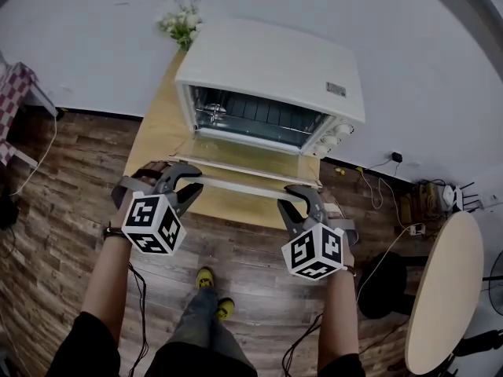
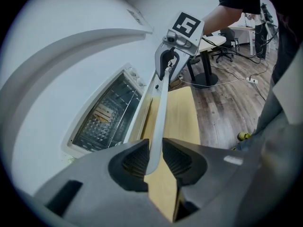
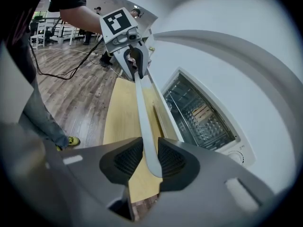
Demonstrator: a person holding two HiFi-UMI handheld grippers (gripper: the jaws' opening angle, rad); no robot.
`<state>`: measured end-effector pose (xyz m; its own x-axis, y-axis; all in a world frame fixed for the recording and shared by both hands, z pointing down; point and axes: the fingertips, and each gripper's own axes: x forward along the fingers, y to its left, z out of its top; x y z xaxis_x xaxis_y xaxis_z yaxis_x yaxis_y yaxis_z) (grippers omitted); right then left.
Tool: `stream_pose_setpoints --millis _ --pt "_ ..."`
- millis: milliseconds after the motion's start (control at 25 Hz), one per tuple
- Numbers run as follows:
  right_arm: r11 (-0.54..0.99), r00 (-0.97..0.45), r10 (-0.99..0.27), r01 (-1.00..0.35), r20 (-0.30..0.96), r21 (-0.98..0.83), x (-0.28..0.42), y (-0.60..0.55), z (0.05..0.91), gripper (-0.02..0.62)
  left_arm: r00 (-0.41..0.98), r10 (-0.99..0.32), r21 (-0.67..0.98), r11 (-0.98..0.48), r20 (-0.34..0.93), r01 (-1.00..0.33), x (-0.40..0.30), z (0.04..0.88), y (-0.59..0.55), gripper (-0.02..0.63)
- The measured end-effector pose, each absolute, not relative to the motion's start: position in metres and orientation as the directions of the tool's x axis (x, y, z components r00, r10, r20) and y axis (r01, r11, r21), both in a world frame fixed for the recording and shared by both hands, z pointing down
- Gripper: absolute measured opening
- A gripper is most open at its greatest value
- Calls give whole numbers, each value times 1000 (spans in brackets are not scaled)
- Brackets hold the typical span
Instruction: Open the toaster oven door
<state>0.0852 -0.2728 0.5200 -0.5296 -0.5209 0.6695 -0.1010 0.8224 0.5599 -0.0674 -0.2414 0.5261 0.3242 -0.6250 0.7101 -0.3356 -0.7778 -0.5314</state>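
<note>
A white toaster oven [image 1: 271, 69] stands on a narrow wooden table [image 1: 157, 124]. Its glass door [image 1: 244, 159] lies folded down, almost level, and the wire rack inside shows. The white bar handle [image 1: 240, 185] runs along the door's front edge. My left gripper [image 1: 187, 185] is shut on the handle's left end, and my right gripper [image 1: 302, 203] is shut on its right end. In the left gripper view the handle [image 2: 160, 108] passes between the ribbed pads of the left gripper [image 2: 152, 157]. In the right gripper view the handle [image 3: 143, 122] sits likewise in the right gripper [image 3: 150, 157].
A small bunch of white flowers [image 1: 182, 22] sits behind the oven against the wall. A round pale table [image 1: 444, 289] and a black stool [image 1: 385, 285] stand at the right, with cables on the wood floor. The person's yellow shoes [image 1: 206, 277] are just below the table's front edge.
</note>
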Motion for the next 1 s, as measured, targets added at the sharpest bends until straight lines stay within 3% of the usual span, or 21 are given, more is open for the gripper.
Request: stream_pose_setpoints --millis 840,1000 --pt "794 -522 -554 -99 648 599 89 -246 561 106 307 -636 -537 -767 708 -350 -64 567 -216 101" --pt "788 -522 -557 -87 646 610 88 -241 572 134 303 -639 -547 -766 707 -338 -65 575 -213 100"
